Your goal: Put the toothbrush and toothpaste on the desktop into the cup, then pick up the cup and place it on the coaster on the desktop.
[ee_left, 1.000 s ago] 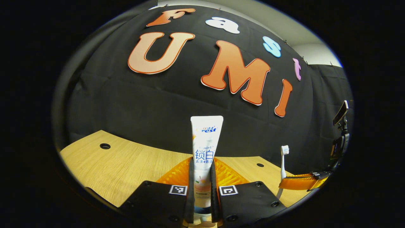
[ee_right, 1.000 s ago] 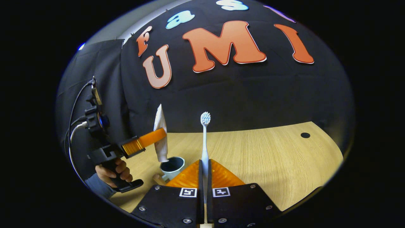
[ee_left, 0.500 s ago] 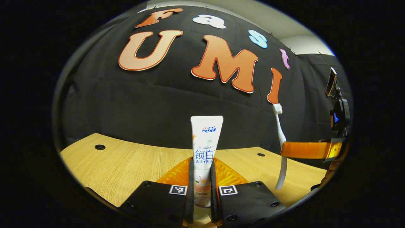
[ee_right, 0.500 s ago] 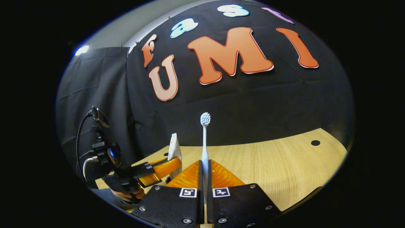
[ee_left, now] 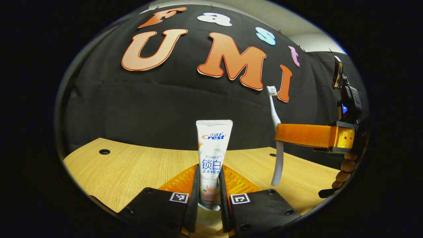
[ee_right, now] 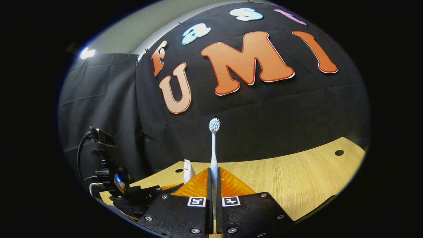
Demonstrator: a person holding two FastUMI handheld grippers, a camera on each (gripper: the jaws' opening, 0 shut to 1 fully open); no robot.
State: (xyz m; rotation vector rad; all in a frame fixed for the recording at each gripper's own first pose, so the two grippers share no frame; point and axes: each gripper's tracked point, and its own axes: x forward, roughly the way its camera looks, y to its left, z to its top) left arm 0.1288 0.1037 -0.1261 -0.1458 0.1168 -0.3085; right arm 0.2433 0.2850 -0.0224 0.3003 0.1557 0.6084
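My left gripper (ee_left: 209, 169) is shut on a white toothpaste tube (ee_left: 214, 145), which stands upright between its fingers over the wooden desktop (ee_left: 132, 168). Something pale shows just under the tube's lower end; I cannot tell what it is. My right gripper (ee_right: 213, 170) is shut on a white toothbrush (ee_right: 214, 148), held upright with the bristles on top. In the left gripper view the right gripper (ee_left: 278, 135) hangs at the right, above the desktop, with the toothbrush (ee_left: 277, 158) hanging down through its fingers. In the right gripper view the left gripper (ee_right: 158, 190) sits low at the left, with the tube's top (ee_right: 187, 170) poking up.
The light wooden desktop (ee_right: 281, 178) runs back to the black cloth wall. It has small round holes (ee_left: 104, 151) (ee_right: 339, 152). A hand (ee_left: 345, 167) holds the right gripper at the right edge of the left gripper view.
The right gripper rose with the toothbrush and came nearer the left gripper. The left gripper sank with the toothpaste. The cup seen a second ago has passed out of the right gripper view.
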